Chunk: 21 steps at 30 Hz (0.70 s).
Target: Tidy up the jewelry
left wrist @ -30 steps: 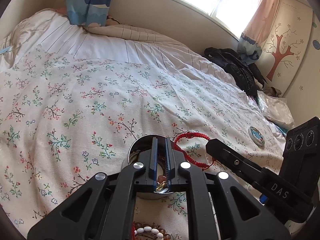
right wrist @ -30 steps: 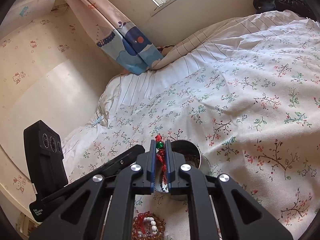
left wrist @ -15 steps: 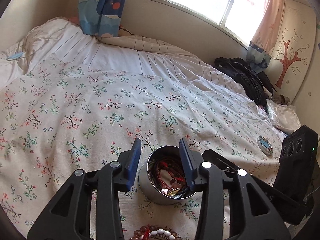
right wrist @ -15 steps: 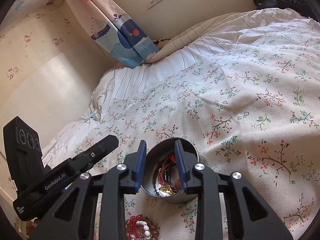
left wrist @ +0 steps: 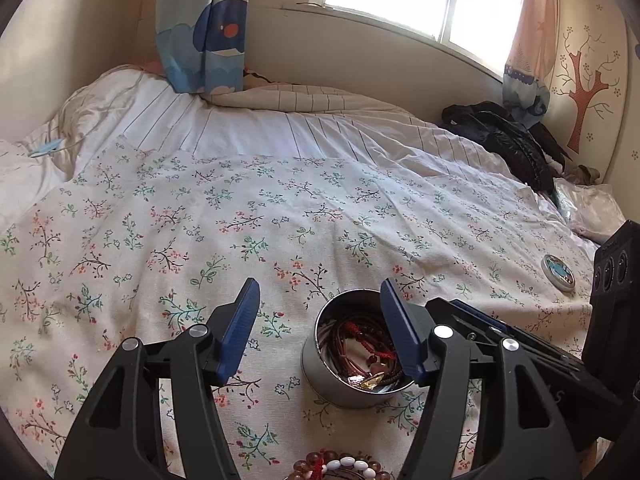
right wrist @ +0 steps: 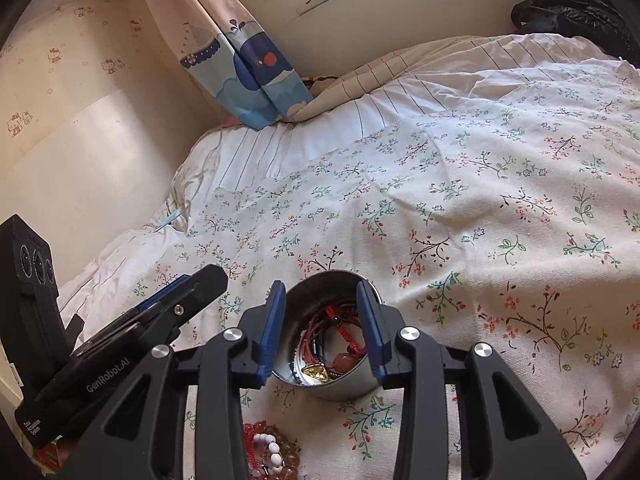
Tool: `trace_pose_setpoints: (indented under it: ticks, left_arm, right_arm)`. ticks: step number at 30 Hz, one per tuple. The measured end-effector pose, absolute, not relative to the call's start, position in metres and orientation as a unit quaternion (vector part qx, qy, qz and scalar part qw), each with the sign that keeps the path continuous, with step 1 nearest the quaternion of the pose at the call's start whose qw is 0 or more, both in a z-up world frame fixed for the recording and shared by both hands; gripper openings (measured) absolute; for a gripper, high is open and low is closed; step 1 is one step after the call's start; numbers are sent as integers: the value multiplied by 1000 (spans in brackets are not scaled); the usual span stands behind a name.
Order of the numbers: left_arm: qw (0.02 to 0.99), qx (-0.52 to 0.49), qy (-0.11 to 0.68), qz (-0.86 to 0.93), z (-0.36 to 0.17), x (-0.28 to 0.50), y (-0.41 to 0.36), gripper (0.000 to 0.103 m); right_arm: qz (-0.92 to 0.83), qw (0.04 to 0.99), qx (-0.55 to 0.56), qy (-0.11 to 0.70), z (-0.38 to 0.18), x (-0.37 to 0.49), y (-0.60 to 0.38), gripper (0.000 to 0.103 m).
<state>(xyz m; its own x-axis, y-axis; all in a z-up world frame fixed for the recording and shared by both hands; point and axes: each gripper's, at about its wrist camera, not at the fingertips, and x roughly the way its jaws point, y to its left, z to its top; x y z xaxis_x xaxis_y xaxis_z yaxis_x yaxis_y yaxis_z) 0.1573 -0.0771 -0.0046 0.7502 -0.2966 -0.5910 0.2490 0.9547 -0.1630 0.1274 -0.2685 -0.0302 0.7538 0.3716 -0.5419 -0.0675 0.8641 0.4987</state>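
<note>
The bead bracelets lie nearest, at the lower edge of both views on the floral bedspread, outside the tin and not yet stowed. Just beyond them stands the round metal tin, open-topped and holding red cords, a gold piece and a reddish bead. The left gripper stands wide open and empty; its jaws have just been opening, and the tin sits toward its right finger, untouched. The right gripper is partly open and empty; its jaws have likewise just been opening, and they straddle the tin's mouth without pressing on it. The drop into the tin appears complete. To proceed well, lift both grippers straight clear so no cord snags, then approach the bracelets from above with one gripper, taking care not to nudge the tin on the soft bedding. Farther right lies the tin's lid, well apart. The left gripper's body reads "GenRobot.AI" in the right view.
</note>
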Motion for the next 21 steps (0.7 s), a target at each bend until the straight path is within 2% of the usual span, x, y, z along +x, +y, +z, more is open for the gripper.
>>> trace_pose_setpoints:
  ticks: [14,15,18,21]
  left_arm:
    - [917,-58,377,-118,-23,153,-43,68]
    - [913,-57,385,-122,-26,152,-42,68]
    - [898,-38,417,-139,-37,148,-46,68]
    - [889,3,433,-148,-46,136,-55,68]
  right_arm:
    - [96,900,236,354,-36,92,-285,42]
    - [93,900,235,355,-36,88,-285,45]
    - [86,899,240,356,-37,79,-290,49]
    - [79,897,250,357,-40,72,-296,49]
